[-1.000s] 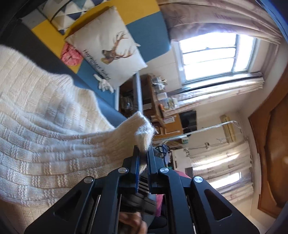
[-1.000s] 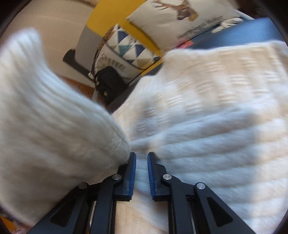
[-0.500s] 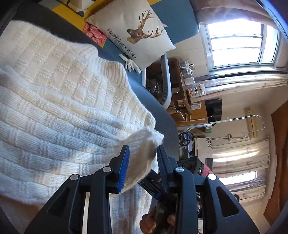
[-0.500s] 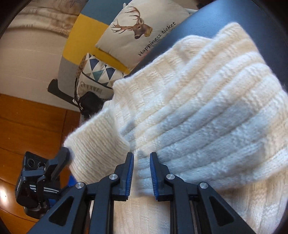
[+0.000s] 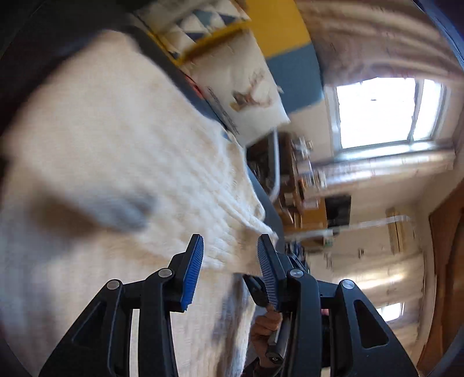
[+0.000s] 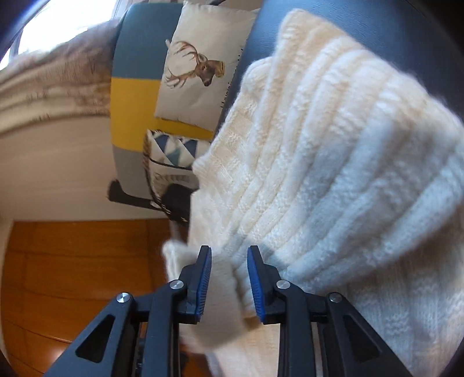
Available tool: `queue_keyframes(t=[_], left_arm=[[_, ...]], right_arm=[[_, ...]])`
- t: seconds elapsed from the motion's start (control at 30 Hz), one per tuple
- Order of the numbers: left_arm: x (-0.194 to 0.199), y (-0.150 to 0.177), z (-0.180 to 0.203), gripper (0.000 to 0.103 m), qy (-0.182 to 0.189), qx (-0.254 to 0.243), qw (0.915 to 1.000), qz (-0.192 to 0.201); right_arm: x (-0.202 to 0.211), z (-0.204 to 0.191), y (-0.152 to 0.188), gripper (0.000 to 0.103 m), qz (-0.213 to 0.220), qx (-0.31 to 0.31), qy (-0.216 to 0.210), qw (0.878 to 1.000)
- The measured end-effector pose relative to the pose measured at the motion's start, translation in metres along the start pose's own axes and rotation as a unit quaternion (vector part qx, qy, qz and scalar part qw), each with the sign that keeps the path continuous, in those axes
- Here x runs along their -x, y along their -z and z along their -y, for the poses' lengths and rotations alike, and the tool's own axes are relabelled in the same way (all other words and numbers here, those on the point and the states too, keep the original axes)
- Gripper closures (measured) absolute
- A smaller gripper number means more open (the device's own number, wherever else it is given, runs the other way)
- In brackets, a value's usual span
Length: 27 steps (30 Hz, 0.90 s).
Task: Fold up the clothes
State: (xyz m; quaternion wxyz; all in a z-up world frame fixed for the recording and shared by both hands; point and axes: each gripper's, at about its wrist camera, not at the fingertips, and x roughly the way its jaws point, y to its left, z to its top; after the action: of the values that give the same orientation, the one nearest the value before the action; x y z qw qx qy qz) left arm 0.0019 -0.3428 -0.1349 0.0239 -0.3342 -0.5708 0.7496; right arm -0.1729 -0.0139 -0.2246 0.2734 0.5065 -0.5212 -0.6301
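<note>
A cream knitted sweater (image 5: 121, 162) lies folded over itself on a dark sofa seat (image 6: 391, 26). My left gripper (image 5: 230, 256) hovers over its near edge. The jaws are opening, and the knit lies beyond and below them, untouched by the pads. This view is motion-blurred. In the right wrist view, thick ribbed folds of the sweater (image 6: 333, 162) fill the right half. My right gripper (image 6: 229, 274) is at the sweater's lower left corner. Its jaws are opening with a fold of knit loosely between them.
A deer cushion (image 6: 203, 66) and a triangle-patterned cushion (image 6: 171, 150) lean on the yellow and blue sofa back. Wooden floor (image 6: 72, 275) lies left of the sofa. A bright window (image 5: 380, 113), curtains and a cluttered shelf (image 5: 301, 179) stand beyond. A hand (image 5: 265, 324) grips a black handle.
Both grippers' jaws have widened. The left one has let go of the sweater cuff it pinched and swung sideways. The right one has rolled, and the sleeve has dropped onto the sweater.
</note>
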Motion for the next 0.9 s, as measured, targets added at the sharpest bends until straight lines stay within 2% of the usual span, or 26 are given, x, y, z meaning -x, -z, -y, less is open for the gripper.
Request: queue_keyframes(t=[0.1, 0.13, 0.2, 0.33, 0.4, 0.5, 0.7, 0.8, 0.9], left_arm=[[0.028, 0.007, -0.028, 0.061, -0.005, 0.036, 0.999, 0.028], [0.037, 0.01, -0.037, 0.061, -0.006, 0.044, 0.9983, 0.036], [0.05, 0.013, -0.049, 0.061, -0.016, 0.055, 0.9968, 0.056], [0.07, 0.01, -0.067, 0.061, -0.011, 0.09, 0.9923, 0.085], [0.076, 0.006, -0.069, 0.061, -0.01, 0.091, 0.991, 0.098], [0.079, -0.001, -0.073, 0.061, -0.002, 0.113, 0.9882, 0.103], [0.074, -0.016, -0.082, 0.061, 0.03, 0.176, 0.9771, 0.116], [0.057, -0.019, -0.084, 0.061, 0.017, 0.196, 0.9745, 0.108], [0.046, -0.018, -0.09, 0.061, 0.009, 0.207, 0.9733, 0.097]], right_arm=[[0.004, 0.01, 0.004, 0.071, 0.009, -0.021, -0.03, 0.999], [0.003, 0.011, 0.005, 0.066, 0.01, -0.022, -0.028, 0.999], [0.003, 0.011, 0.008, 0.066, 0.006, -0.015, -0.017, 1.0], [0.008, -0.001, 0.011, 0.063, 0.005, 0.019, 0.001, 1.0], [0.013, -0.007, 0.012, 0.06, 0.004, 0.035, 0.01, 0.999], [0.014, -0.018, 0.014, 0.06, -0.001, 0.073, 0.017, 0.997], [0.023, -0.035, 0.023, 0.06, 0.005, 0.141, 0.032, 0.99], [0.021, -0.044, 0.028, 0.053, 0.004, 0.18, 0.063, 0.982], [0.021, -0.044, 0.029, 0.052, -0.001, 0.188, 0.082, 0.979]])
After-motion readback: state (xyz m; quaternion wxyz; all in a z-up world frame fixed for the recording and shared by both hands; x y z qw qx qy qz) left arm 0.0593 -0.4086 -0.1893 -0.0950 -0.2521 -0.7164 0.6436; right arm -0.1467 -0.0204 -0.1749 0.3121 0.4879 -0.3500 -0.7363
